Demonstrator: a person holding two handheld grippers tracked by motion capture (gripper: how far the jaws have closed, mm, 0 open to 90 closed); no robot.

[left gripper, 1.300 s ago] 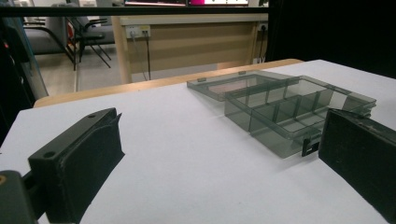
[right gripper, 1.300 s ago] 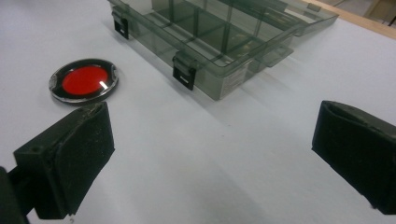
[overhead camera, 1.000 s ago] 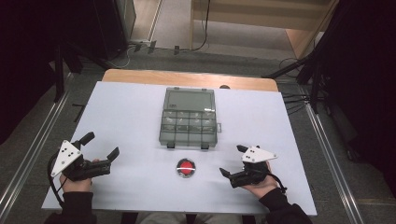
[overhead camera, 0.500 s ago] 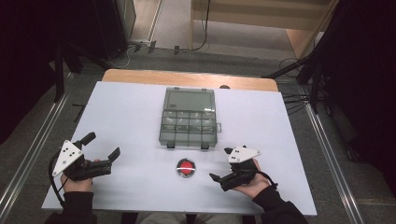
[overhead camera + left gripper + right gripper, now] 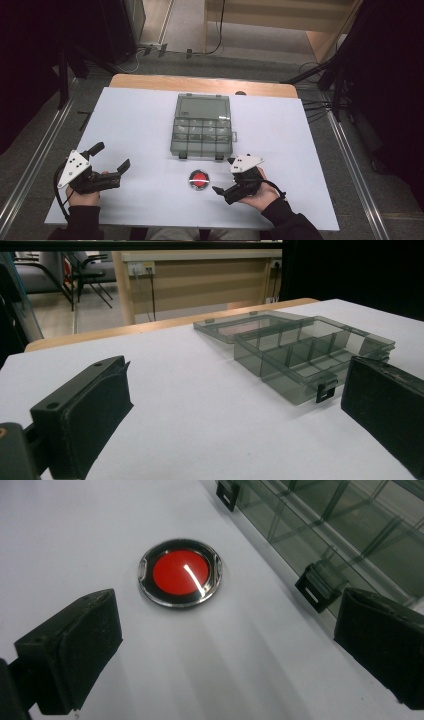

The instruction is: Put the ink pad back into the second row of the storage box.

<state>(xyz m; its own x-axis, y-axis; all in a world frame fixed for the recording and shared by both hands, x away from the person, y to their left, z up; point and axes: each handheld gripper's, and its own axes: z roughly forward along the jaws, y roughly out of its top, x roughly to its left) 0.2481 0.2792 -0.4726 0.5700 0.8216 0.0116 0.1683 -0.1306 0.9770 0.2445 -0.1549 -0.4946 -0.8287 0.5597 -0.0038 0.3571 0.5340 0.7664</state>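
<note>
A smoky clear compartment box lies open mid-table, its lid flat behind it; in the left gripper view the box sits ahead to the right. A round red disc with a dark metal rim rests just in front of the box. My right gripper is open beside the disc on its right, pointing at it. In the right gripper view the disc lies a little ahead between the spread jaws, touching neither. My left gripper is open at the front left, holding nothing.
A white sheet covers the table, with a wooden strip along the far edge. The box's two front latches stick out toward the disc. Metal rails and dark stands flank the table on the floor.
My right gripper has slid left toward the red disc and turned its jaws to face it. The left gripper has stayed put.
</note>
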